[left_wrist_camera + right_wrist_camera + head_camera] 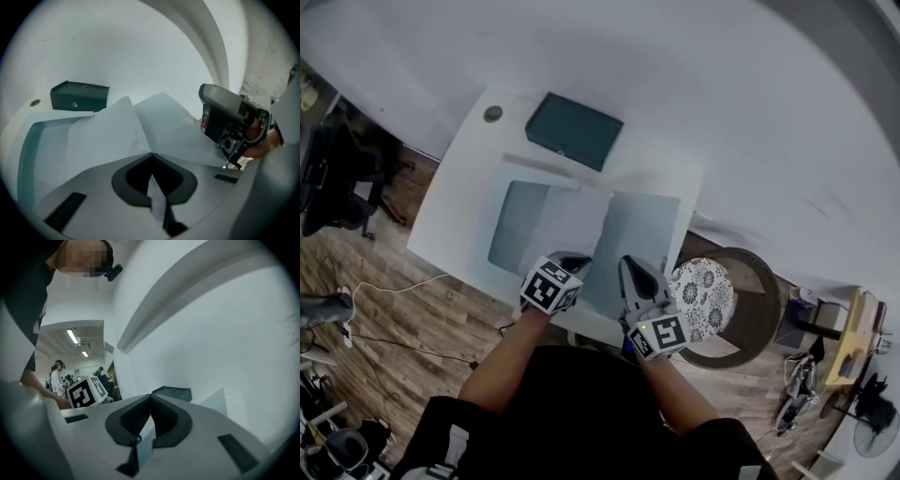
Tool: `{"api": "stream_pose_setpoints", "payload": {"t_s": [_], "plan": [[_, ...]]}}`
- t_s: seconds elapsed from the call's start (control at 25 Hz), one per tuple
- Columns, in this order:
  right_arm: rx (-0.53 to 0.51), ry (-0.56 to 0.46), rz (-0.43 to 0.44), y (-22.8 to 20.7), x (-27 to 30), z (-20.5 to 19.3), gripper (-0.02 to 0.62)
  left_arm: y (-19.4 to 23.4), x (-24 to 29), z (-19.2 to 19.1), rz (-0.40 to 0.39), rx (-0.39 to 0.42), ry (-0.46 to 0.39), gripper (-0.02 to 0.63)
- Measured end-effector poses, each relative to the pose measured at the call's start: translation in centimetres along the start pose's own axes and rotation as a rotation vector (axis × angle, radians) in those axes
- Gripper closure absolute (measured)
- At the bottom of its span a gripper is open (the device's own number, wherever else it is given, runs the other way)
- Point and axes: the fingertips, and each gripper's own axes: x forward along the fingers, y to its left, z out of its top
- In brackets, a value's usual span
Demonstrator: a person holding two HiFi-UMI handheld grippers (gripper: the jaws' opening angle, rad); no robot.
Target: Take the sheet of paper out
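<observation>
Head view: a white desk fills the middle of the frame, with a dark teal box at its upper edge and a translucent blue-green folder spread across its centre. The sheet of paper shows as a white band down the middle of the folder. The left gripper and right gripper sit side by side at the folder's lower edge. A round patterned cushion is at right, and wooden floor at lower left.

In the left gripper view, the left gripper has its jaws pressed together on the sheet of paper, which rises white and creased above the folder. The right gripper is at right, the box at upper left.

In the right gripper view, the right gripper is clamped on a thin bluish leaf of the folder. The box lies beyond, and the left gripper's marker cube is at left.
</observation>
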Motion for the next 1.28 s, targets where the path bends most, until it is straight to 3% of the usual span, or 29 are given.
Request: {"api": "stream_pose_setpoints", "payload": {"t_s": [0.28, 0.48, 0.96, 1.28], "plan": [[0.022, -0.036, -0.010, 0.3, -2.6, 1.5, 0.586, -4.1, -2.4, 3.3, -0.048, 0.055, -0.106, 0.604], [0.025, -0.061, 0.005, 1.0, -4.4, 2.6, 0.586, -5.5, -6.0, 5.6, -0.009, 0.105, -0.218, 0.604], [0.012, -0.124, 0.053, 2.3, -7.7, 4.5, 0.586, -4.8, -17.2, 8.6, 0.261, 0.185, -0.532, 0.606], [-0.018, -0.164, -0.008, 2.5, -10.0, 5.7, 0.586, -2.7, -24.5, 7.1, 0.404, 0.234, -0.679, 0.605]]}}
